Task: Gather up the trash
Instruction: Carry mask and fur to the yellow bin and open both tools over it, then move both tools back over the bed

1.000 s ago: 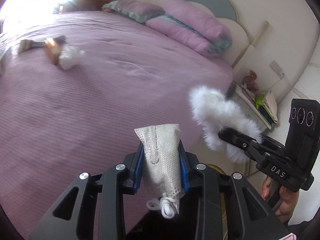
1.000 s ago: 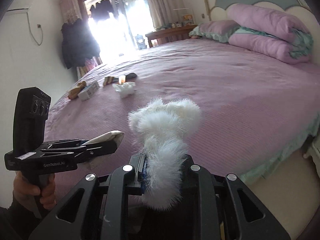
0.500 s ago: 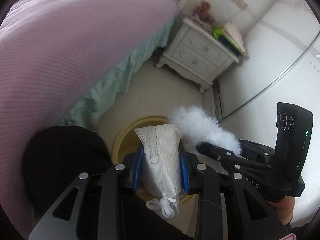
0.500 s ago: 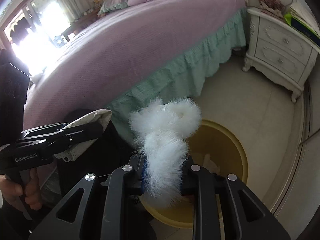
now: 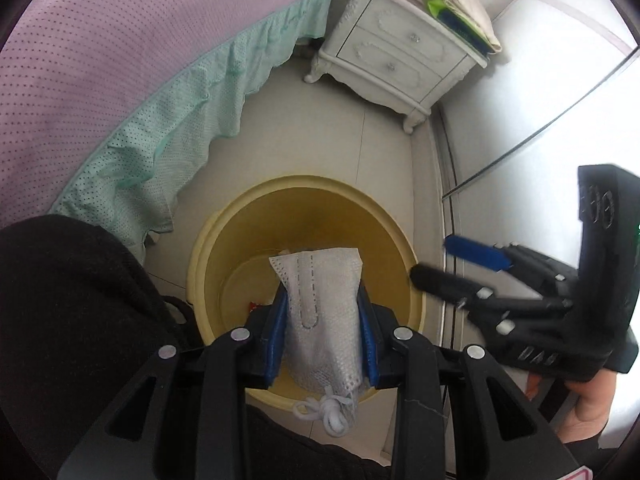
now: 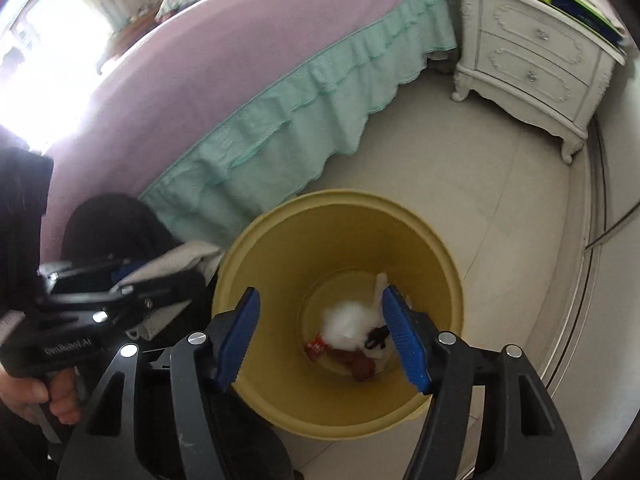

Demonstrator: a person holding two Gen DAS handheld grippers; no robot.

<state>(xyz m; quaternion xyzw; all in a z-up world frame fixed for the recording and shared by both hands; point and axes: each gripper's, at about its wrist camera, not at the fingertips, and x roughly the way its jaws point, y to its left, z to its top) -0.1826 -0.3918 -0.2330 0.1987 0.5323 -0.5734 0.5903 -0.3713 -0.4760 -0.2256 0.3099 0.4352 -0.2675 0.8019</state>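
— What has been altered since a second ago?
— The right tongs (image 6: 322, 334) have been spread apart, and the white fluffy piece (image 6: 350, 326) has been released into the yellow bin (image 6: 256, 248).
— And the views?
— Both have been swung down from the bed top to the bin; the left tongs (image 5: 323, 330) have been brought over its rim.

Right claw (image 6: 320, 336) spread — fluff (image 6: 352, 326) in bin (image 6: 280, 240).

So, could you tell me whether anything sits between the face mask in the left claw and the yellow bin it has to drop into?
Nothing visible does: the face mask hangs in the left claw over the open yellow bin, which has no lid.
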